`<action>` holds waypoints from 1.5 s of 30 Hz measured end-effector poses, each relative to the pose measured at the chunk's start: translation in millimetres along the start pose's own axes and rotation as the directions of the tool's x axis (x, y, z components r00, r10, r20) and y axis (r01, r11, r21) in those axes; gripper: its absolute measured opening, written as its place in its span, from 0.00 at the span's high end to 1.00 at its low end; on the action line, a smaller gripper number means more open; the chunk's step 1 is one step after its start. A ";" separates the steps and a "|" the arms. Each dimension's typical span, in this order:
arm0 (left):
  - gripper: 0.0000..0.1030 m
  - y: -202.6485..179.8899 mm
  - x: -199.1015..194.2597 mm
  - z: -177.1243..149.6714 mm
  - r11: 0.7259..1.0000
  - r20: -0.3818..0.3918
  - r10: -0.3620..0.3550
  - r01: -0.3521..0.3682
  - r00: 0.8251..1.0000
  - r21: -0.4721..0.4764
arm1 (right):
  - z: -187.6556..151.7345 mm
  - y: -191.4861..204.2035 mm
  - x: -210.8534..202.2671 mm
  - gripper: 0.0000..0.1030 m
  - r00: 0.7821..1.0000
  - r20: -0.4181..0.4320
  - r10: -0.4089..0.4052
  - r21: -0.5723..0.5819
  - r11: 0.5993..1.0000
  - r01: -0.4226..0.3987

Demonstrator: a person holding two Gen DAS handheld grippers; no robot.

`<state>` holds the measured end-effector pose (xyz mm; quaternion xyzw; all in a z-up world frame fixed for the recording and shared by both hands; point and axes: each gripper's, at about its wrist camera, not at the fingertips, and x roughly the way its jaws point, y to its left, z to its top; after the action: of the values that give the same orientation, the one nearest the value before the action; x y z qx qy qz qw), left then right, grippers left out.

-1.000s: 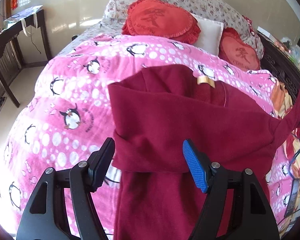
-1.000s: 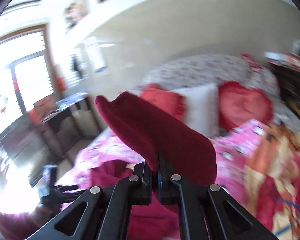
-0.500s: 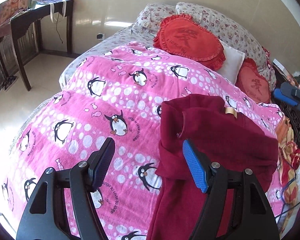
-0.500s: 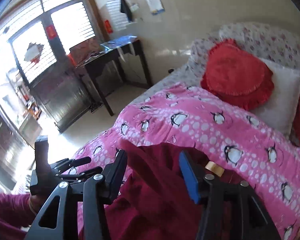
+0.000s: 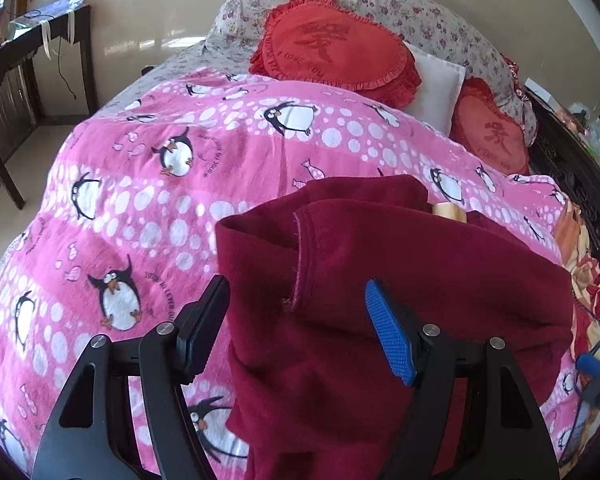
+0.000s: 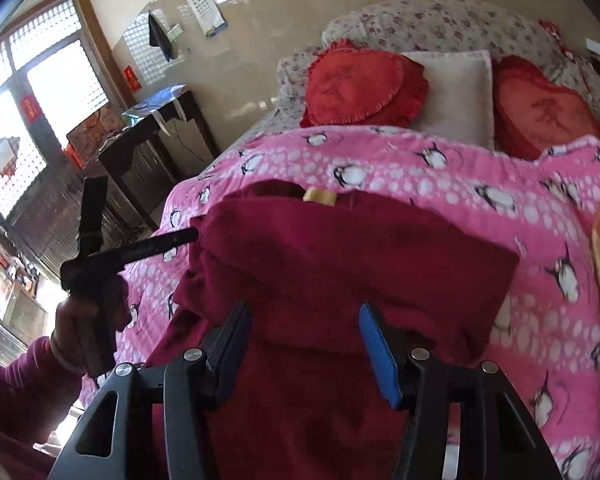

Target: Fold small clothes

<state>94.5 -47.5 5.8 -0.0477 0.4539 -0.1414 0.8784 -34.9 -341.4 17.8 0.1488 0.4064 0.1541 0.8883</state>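
Landmark for all entries: the dark red fleece garment (image 5: pixel 400 280), lying partly folded on the pink penguin-print blanket (image 5: pixel 160 208).

1. Dark wooden side table (image 6: pixel 140 136): I see it well to the left of the garment, against the wall.
2. My left gripper (image 5: pixel 300 324): over the garment's left edge. Its jaws stand well apart and are easing inward; fleece lies between them, but the pads press on nothing. In the right wrist view a hand (image 6: pixel 88 320) carries it, one finger (image 6: pixel 160 242) touching the garment's left edge.
3. Garment itself: one flap is laid over the body, and a tan neck label (image 6: pixel 319 195) shows at the far edge.
4. My right gripper (image 6: pixel 304 344): over the garment's near part, jaws about half open, holding nothing, with fleece below the gap.
5. Red heart cushions (image 6: pixel 360 84), one either side of a white pillow (image 6: pixel 452 92): beyond the garment, at the bed head.
6. Orange patterned bedding (image 5: pixel 580 248): just right of the garment.
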 end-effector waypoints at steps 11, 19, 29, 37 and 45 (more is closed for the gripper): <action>0.88 -48.9 -56.2 13.3 0.984 0.063 -0.099 0.088 0.993 0.154 | -36.6 -45.2 4.3 0.48 0.939 -0.013 -0.345 0.064 0.936 0.345; 0.88 -13.0 -58.7 9.1 0.992 -0.014 -0.126 0.126 0.992 -0.007 | -6.6 -48.9 -6.6 0.91 0.946 0.080 -0.315 0.109 0.946 0.306; 0.88 4.1 -10.2 -48.8 1.000 -0.127 -0.016 0.016 0.992 0.002 | -53.3 -70.5 4.6 0.91 0.916 -0.142 -0.376 0.092 0.916 0.390; 0.88 -2.6 -17.2 -35.1 0.999 -0.082 -0.009 0.012 0.997 0.030 | -14.7 -65.1 -37.7 0.61 0.933 0.011 -0.359 0.187 0.917 0.351; 0.88 1.0 -29.8 -29.2 0.999 -0.047 -0.033 0.034 0.998 0.010 | 24.7 -98.1 37.8 0.66 0.943 -0.042 -0.331 0.223 0.917 0.332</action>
<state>54.7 -36.6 12.0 -0.0473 0.4727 -0.1596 0.8654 22.6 -419.0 -30.5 0.1780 0.4420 -0.0457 0.8780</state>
